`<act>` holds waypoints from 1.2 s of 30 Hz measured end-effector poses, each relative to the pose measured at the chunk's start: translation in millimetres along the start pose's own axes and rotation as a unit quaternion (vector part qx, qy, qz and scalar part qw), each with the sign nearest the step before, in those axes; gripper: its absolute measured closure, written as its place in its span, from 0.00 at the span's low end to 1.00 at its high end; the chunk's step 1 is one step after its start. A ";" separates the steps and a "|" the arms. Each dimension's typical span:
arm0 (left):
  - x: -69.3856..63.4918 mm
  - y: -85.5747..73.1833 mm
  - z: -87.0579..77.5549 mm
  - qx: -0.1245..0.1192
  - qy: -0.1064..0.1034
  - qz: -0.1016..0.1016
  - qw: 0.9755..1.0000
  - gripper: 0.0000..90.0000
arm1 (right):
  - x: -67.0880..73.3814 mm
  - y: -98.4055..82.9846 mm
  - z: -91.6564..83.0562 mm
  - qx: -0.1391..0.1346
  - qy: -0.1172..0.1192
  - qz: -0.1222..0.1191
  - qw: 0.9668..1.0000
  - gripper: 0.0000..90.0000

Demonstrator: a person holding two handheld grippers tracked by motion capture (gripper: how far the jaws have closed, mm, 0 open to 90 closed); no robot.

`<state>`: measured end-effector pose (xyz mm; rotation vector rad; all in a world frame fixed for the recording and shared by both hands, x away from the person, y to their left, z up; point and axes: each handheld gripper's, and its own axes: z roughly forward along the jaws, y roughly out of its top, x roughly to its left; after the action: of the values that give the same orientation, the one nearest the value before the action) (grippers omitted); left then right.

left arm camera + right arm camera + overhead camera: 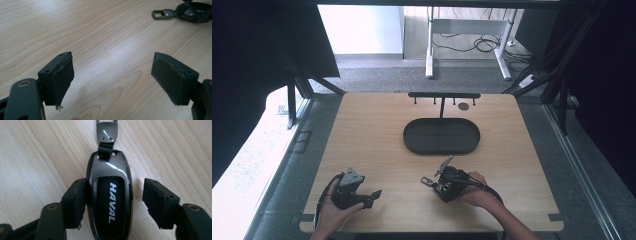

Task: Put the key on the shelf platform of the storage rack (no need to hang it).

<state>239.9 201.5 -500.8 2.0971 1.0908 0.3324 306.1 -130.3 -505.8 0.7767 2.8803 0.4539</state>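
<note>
Black HAVAL key fob (pixel 110 200) lies lengthwise between right gripper (pixel 116 202) fingers, open, left one apparently touching; left gripper (pixel 112 80) open, empty, farther off.

Between the right gripper (pixel 115 202) and its matt black rubbery pads (pixel 75 202) lies a glossy dark key fob (pixel 110 195) with a polished metal clip (pixel 107 131), on a smooth pale wood-grain table (pixel 37 157).

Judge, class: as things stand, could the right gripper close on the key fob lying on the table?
Probably yes. The right gripper is open with the key fob lying between its fingers; one finger seems to touch its side already, the other stands apart. Nothing lies between them on the table.
</note>
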 end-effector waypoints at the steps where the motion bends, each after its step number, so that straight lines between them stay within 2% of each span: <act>1: 0.0 -0.1 0.0 0.000 0.000 0.000 1.000 0.21 | 0.3 0.2 0.9 0.002 0.002 -0.002 1.000 0.43; 4: 0.2 -0.3 0.0 0.001 0.001 -0.001 1.000 0.21 | 0.7 1.6 0.8 0.007 0.009 0.001 1.000 0.46; 7: -1.8 0.2 -0.8 0.001 0.000 0.001 1.000 0.21 | -0.7 2.7 0.7 0.007 0.021 0.003 1.000 0.53; 14: -1.1 -0.7 -1.0 0.003 0.001 0.003 1.000 0.21 | -2.0 6.2 0.9 0.021 0.024 0.001 1.000 0.55; 20: 3.3 -0.3 -8.0 -0.003 0.005 -0.001 1.000 0.22 | -8.0 7.2 0.2 0.023 0.048 0.008 0.999 0.55; 25: 4.4 -0.5 -10.9 -0.006 0.007 -0.003 1.000 0.22 | -10.8 8.0 -8.7 0.003 0.062 0.019 0.998 0.55; 28: 5.6 -0.3 -13.3 -0.009 0.008 -0.004 1.000 0.22 | -13.7 7.9 -17.4 -0.011 0.059 0.021 0.998 0.55; 32: 7.6 -0.4 -15.1 -0.012 0.010 -0.008 1.000 0.22 | -17.7 7.8 -29.7 -0.027 0.068 0.033 0.997 0.55; 36: 8.2 -0.7 -14.9 -0.010 0.010 -0.008 1.000 0.22 | -21.2 8.7 -38.3 -0.033 0.070 0.036 0.996 0.55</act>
<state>236.7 215.5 -491.8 2.0705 1.1114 0.3555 320.9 -143.6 -465.8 0.8734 2.9547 0.6328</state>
